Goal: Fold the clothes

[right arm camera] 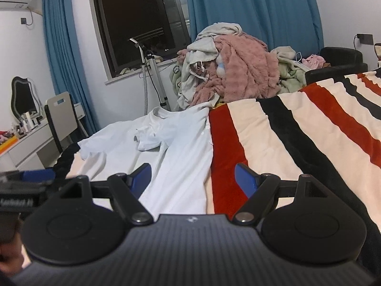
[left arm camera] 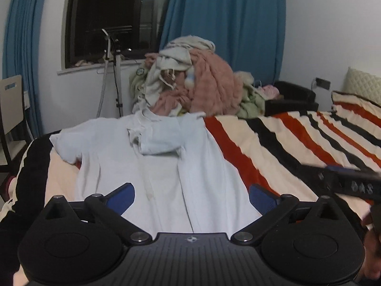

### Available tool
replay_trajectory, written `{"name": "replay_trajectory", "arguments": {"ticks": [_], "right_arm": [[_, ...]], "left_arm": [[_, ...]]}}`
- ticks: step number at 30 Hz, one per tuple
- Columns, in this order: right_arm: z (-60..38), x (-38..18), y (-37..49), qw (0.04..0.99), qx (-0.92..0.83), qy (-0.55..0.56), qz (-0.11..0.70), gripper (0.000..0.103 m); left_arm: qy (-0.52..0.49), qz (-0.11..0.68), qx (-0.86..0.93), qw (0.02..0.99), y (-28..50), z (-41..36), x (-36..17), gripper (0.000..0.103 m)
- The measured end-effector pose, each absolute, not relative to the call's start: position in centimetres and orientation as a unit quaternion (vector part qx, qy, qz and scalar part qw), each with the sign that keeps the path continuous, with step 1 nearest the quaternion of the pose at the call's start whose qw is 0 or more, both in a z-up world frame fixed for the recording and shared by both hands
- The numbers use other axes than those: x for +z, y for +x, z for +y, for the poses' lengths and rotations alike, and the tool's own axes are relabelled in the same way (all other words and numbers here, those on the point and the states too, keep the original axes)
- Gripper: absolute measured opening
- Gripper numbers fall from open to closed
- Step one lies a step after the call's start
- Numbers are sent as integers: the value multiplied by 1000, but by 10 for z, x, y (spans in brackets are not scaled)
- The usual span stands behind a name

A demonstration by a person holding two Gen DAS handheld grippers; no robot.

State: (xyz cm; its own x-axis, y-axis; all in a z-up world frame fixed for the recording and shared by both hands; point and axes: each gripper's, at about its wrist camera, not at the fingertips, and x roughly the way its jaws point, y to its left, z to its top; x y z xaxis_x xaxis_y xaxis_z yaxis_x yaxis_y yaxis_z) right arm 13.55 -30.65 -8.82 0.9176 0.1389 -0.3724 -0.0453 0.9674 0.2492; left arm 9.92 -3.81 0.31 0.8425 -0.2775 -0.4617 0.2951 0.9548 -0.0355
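Hovering over the bed: left gripper (left arm camera: 191,196) is sitting with its blue pads (left arm camera: 121,197) spread as wide as they go, nothing between them, nothing pinched. Below and beyond the gap, the white shirt (left arm camera: 152,166) is lying flat on the striped blanket (left arm camera: 273,147), lengthwise away from the camera, collar end toward the clothes pile (left arm camera: 190,81). One sleeve is lying folded across the chest area; the other is sticking out to the left. Pads are not touching the fabric as far as the left wrist view shows.

Right gripper (right arm camera: 193,178) is also standing open, a bit narrower than the left, pads (right arm camera: 245,178) empty. It is pointing over the shirt's (right arm camera: 171,147) right edge, where the cloth is meeting the red stripe of the blanket (right arm camera: 297,131); one pad is showing against white cloth, the other against the stripe. Contact with either: cannot tell from this angle.

Each gripper is showing at the edge of the other's view: right one (left arm camera: 345,181) at the far right of the left view, blurred, and the left one (right arm camera: 26,181) at the far left of the right view.

Pile of pink, cream and green garments is sitting past the shirt's collar, at the bed's far edge near the blue curtains (right arm camera: 250,7). Dark window (right arm camera: 135,19), a stand (right arm camera: 152,71) and a chair (right arm camera: 62,114) are sitting behind.
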Motion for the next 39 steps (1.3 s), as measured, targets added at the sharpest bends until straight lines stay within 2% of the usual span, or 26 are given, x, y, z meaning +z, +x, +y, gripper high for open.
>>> {"name": "replay_trajectory", "arguments": {"ticks": [3,6,17,23,26,30,34,39], "right_arm": [[-301,-92,136,973,37,112,201,79],[-294,-95,136,973,36,106,203,79],[-281,-100,152,968,56,90,225,78],[-245,-93,239,949,158,43,269,78],[-202,-99,304,939,189,18,286,78],[-116,-117,386,912,213,-25,351,78],[-36,-128,435,899,270,-40,343,77],[52,-143,488,899,302,-71,310,77]], "left_arm": [[4,223,-140,965,106,-30,-18,103],[-8,253,-120,960,115,-23,-35,103],[-13,231,-99,968,105,-1,-16,103],[-37,224,-82,970,105,30,-11,103],[-36,225,-60,972,113,51,-15,103],[-60,222,-35,973,126,85,-23,103],[-142,239,-30,960,147,123,-39,103],[-155,211,-22,965,161,142,-52,102]]}}
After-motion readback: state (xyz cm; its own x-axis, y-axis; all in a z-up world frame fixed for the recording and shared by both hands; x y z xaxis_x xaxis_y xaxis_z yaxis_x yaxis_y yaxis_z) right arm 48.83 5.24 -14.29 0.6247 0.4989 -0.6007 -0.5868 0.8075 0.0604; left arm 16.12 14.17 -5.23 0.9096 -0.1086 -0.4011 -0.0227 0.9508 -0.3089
